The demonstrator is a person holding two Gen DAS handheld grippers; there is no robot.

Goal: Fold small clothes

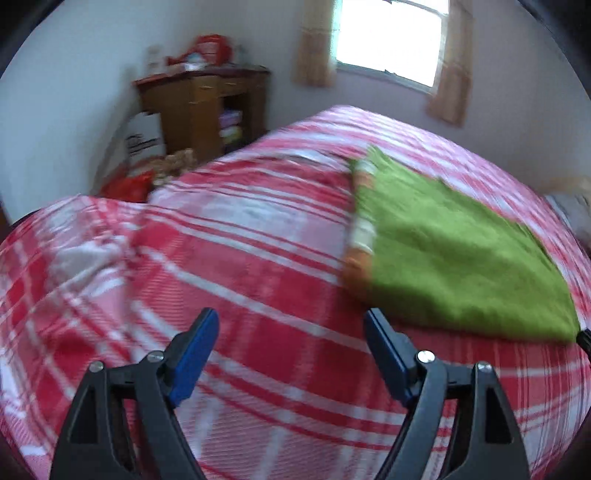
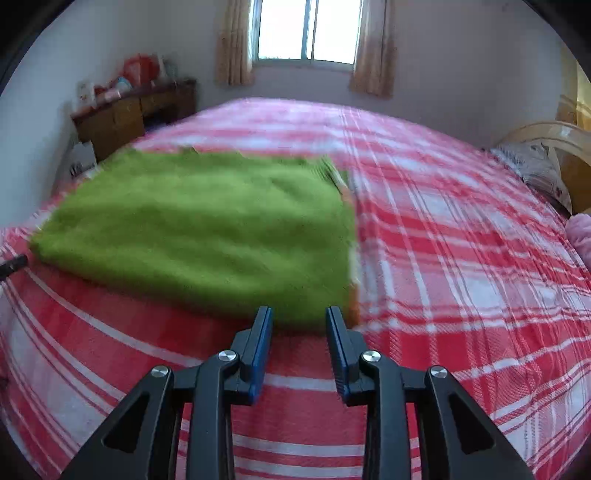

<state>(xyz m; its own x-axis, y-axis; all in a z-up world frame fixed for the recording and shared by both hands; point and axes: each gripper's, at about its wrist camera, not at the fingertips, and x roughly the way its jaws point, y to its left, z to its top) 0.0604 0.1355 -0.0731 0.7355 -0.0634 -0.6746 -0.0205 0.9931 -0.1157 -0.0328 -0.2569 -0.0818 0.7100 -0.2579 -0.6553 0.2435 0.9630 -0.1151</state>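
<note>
Your left tool (image 1: 291,321) is open wide. Its two blue pads (image 1: 197,350) stand far apart and nothing is between them. It hangs over the bed (image 1: 236,266) and touches nothing you can see.

Your right tool (image 2: 299,319) is open too, but only a little. The gap between its pads (image 2: 260,347) is narrow and it holds nothing. Its tips sit right at the near edge of the green cloth (image 2: 207,229). You cannot tell if they touch it, because the picture is blurry there.

The cloth is folded into a flat, near-square shape and lies on the red and white checked bed. From the right tool, its long side runs left to right. The near edge faces you. The right edge shows a thin strip of orange and white. That edge runs away from you, toward the window (image 2: 308,29).

From the left tool, the cloth (image 1: 454,251) lies ahead and off to the right. Its near corner is just past the right pad. The orange and white strip is on its left side here. The far corner points toward the window (image 1: 388,37).

So the cloth sits right in front of your right tool, mostly to its left. It sits to the right of your left tool.

A brown cabinet (image 1: 207,107) stands by the wall, well away from the cloth.
</note>
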